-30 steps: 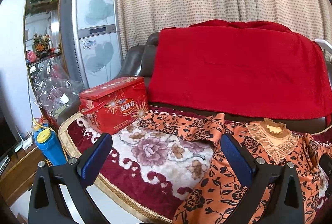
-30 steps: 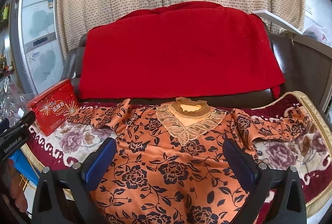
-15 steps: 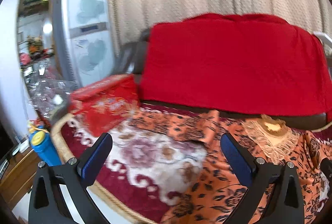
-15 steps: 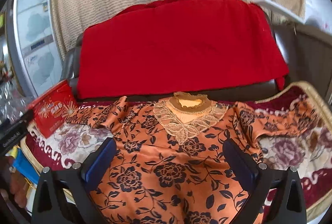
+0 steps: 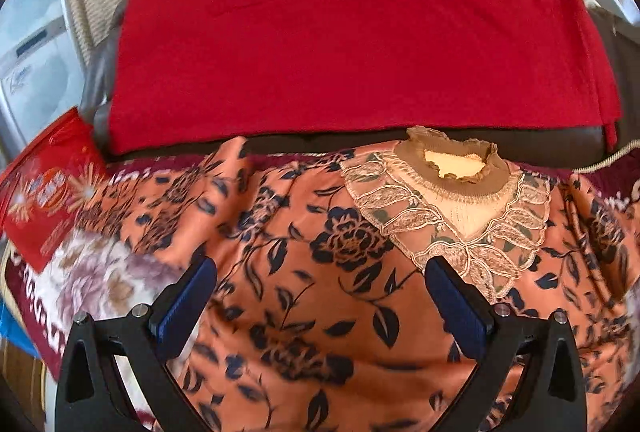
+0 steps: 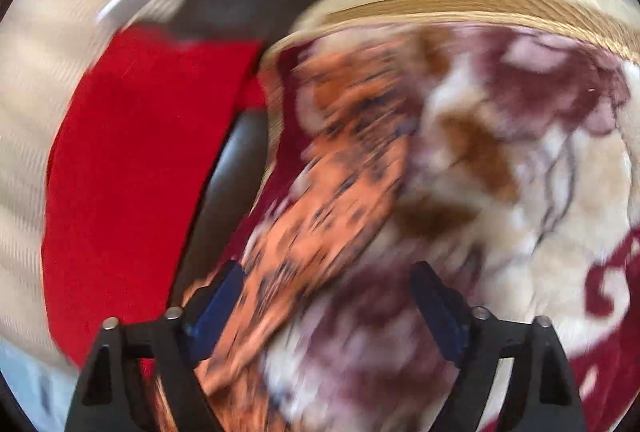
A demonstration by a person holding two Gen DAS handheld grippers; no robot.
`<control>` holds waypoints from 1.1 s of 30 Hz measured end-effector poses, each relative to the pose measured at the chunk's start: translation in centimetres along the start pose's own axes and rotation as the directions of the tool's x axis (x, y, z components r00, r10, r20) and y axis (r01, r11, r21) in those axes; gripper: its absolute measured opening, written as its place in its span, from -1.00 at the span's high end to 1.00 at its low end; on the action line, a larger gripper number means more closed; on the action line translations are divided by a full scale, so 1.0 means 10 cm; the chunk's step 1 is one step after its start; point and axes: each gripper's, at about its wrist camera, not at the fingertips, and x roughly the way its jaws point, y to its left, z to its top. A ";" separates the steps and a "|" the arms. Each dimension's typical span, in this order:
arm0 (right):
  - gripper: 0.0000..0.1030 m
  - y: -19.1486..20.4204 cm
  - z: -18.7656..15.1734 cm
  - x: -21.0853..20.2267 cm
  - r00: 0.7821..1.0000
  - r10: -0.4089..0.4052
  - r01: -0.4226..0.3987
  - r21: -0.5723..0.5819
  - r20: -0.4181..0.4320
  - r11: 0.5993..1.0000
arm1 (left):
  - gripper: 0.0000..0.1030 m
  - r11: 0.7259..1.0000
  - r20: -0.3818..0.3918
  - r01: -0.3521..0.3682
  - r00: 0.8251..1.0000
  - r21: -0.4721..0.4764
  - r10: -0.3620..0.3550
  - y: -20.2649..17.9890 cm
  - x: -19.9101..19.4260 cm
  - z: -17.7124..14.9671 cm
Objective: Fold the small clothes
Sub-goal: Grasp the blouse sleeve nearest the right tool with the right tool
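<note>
Step in hand: the approach before the 1st fold; the orange floral blouse (image 5: 320, 272) lies spread flat, face up, on the floral plush blanket (image 5: 92, 280), and neither tool holds cloth.
Left tongs (image 5: 320, 296): jaws spread wide, holding nothing, hovering over the blouse's chest; the lace collar (image 5: 452, 208) sits just ahead of the right-hand finger, and 1 sleeve (image 5: 168, 200) trails ahead and to the left, toward the red gift tin (image 5: 44, 192).
Right tongs (image 6: 324, 304): jaws also apart and empty, above the other sleeve (image 6: 340, 192), which runs from between the fingers forward along the blanket toward its gold border (image 6: 460, 8); this view is heavily smeared, so contact cannot be judged.
Next move, as a judgement: lower the right tongs onto the sleeve end, pinch 1 layer only, and carry it across the chest; the plush pile underneath could get caught in the pinch.
Changed since 1 second ago: the left tongs have swung from the tin and sleeve side to above the chest; the right tongs have turned from the centred collar out to the far sleeve and blanket corner.
Behind: a red throw (image 5: 352, 32) over the sofa back.
</note>
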 end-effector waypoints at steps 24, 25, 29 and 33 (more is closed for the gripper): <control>0.86 1.20 0.27 0.30 0.935 0.346 -0.334 -0.127 0.081 0.934 | -1.00 0.983 0.097 -0.172 0.979 -0.056 0.177 0.55 0.13 0.12; 0.86 1.47 0.13 0.24 0.915 0.401 -0.388 -0.171 0.044 0.906 | -1.00 0.981 0.099 -0.184 0.977 -0.068 0.191 0.63 0.12 0.13; 0.86 2.27 -0.46 0.17 0.849 0.515 -0.526 -0.272 -0.117 0.805 | -1.00 0.965 0.089 -0.222 0.968 -0.140 0.235 1.00 0.10 0.14; 0.86 2.89 -1.14 0.29 0.779 0.557 -0.624 -0.279 -0.288 0.730 | -1.00 0.947 0.069 -0.259 0.959 -0.190 0.276 1.32 0.14 0.13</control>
